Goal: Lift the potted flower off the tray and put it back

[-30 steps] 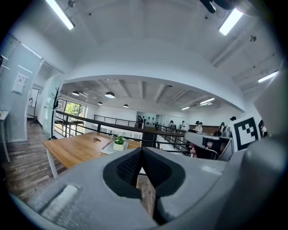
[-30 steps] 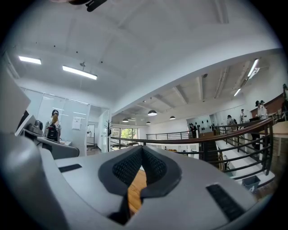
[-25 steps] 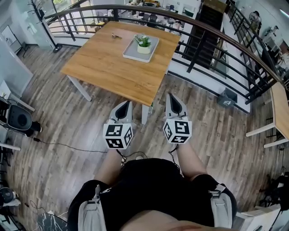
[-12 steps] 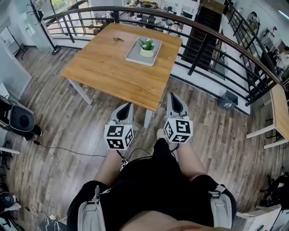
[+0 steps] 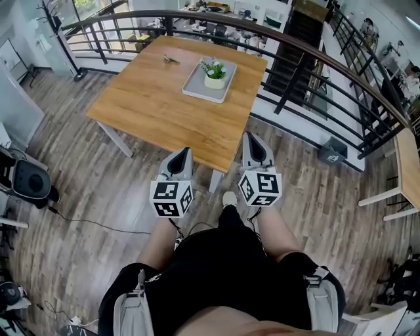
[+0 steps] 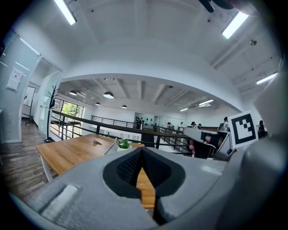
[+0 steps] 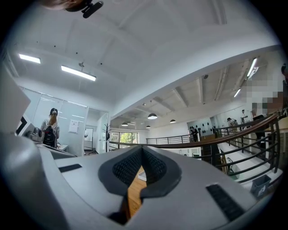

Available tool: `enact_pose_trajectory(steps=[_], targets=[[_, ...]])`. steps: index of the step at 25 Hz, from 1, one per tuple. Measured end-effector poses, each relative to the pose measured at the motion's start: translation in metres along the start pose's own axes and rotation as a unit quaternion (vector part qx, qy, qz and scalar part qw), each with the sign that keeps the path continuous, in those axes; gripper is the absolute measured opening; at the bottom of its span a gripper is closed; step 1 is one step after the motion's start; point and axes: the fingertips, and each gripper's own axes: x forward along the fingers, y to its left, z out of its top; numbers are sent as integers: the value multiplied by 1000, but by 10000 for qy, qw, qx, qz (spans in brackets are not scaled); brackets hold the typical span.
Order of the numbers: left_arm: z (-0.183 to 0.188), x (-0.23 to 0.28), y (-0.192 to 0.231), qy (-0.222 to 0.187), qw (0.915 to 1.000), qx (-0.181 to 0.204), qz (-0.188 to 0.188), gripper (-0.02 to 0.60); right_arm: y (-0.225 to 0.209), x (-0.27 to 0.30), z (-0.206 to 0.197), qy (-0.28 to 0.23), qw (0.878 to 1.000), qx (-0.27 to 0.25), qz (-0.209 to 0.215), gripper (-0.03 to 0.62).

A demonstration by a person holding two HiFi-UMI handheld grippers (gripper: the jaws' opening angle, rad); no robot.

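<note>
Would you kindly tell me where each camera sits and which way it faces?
Head view: on the person's head, facing steeply down at the light wooden table; lap, forearms, left gripper and right gripper show.
Left gripper view: rides the left gripper, looks along shut jaws towards the table.
Right gripper view: rides the right gripper, looks past shut jaws at the curved railing.
Shared: head and left gripper views show the white-potted flower on its grey tray.

Wood-plank floor point(image 5: 79, 190) and a wooden table point(image 5: 157, 105) beside a curved black railing point(image 5: 197, 12) — strip lights point(image 7: 78, 73) overhead.
</note>
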Motion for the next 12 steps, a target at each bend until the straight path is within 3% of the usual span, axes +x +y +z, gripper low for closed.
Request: enact_pose_trajectory(steps=[5,12], targets=[[-1,42,14,60,9999,17,97,12,-20,40,-11,-39,10000,48,19,-3],[28,124,29,-7,9992,6,394,12,-72,127,-11,-59,9999,88,132,-3]])
